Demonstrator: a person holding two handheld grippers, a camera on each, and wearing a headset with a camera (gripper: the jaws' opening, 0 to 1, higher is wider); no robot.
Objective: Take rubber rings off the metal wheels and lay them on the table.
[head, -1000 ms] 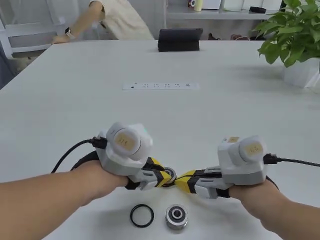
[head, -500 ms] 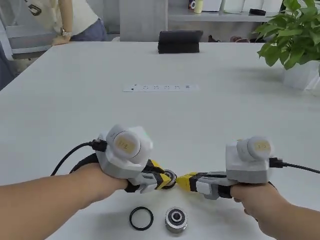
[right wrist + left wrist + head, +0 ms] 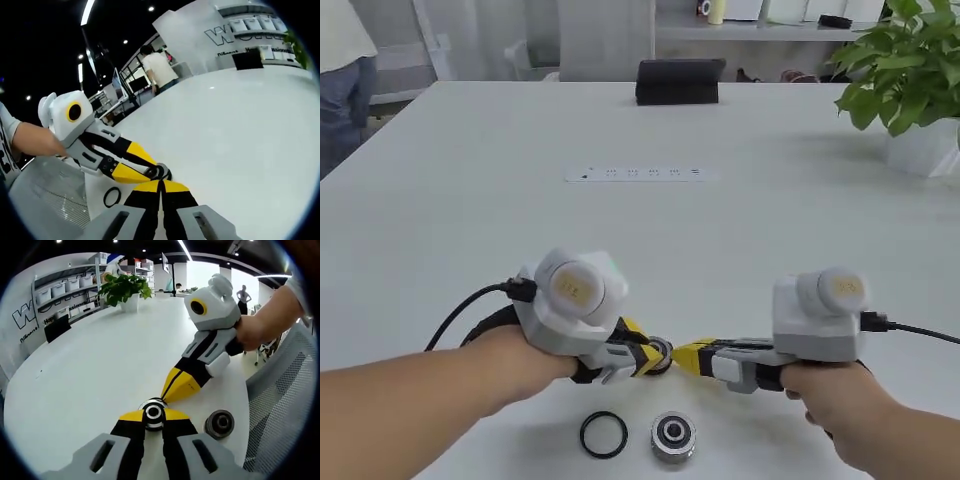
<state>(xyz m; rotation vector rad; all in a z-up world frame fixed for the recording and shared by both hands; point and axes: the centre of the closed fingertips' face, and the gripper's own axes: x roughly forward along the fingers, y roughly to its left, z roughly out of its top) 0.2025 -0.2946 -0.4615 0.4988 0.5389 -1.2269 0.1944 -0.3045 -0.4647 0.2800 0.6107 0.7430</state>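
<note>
One rubber ring lies on the bench beside a bare wheel, head view. Left gripper view: left tongs clamp a second wheel, ring apparently still on. Right gripper view: right tongs, pressed together, touch its rim.

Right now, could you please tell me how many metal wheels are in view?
2. One wheel is clamped in the left gripper; the other wheel lies on the table beside a loose rubber ring. None appears hidden.
</note>
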